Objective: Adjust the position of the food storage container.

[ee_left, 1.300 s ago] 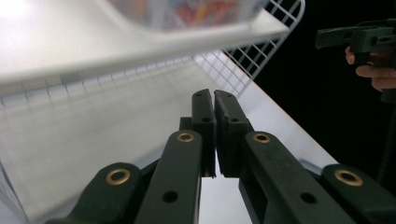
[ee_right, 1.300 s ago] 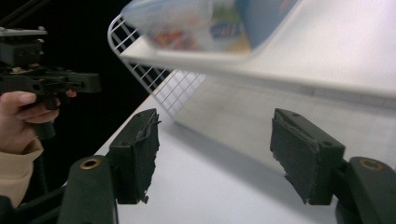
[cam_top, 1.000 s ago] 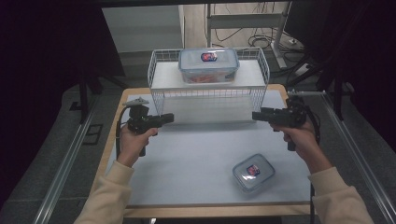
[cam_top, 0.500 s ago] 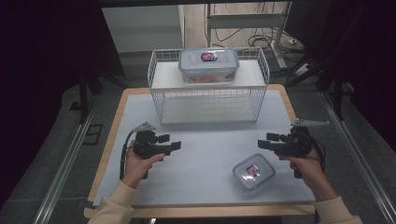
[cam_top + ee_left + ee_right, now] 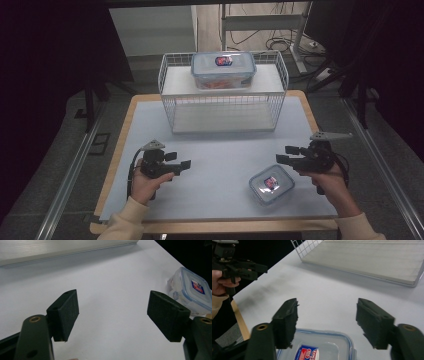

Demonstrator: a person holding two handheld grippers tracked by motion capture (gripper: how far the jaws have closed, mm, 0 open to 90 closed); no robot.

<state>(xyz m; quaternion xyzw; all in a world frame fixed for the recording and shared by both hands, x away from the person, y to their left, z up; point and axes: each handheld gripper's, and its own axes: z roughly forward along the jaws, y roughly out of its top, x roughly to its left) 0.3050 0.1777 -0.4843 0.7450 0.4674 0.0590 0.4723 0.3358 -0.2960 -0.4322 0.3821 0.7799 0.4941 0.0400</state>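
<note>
While unheld, small container just beside right tool

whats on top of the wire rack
A large clear lidded container sits on the wire rack's top shelf, orange contents showing through; what they are is unclear.

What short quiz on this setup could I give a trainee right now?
1. True or false: the big box sits on top of the wire rack.
2. Which gripper is nearer the small box? A) left gripper B) right gripper
3. Fill in: both grippers' jaws are ____.

Key:
1. True; it rests on the rack's upper shelf.
2. B; the right gripper view shows the small box just below its jaws, untouched.
3. Open; each gripper view shows a wide gap with nothing held.
</note>
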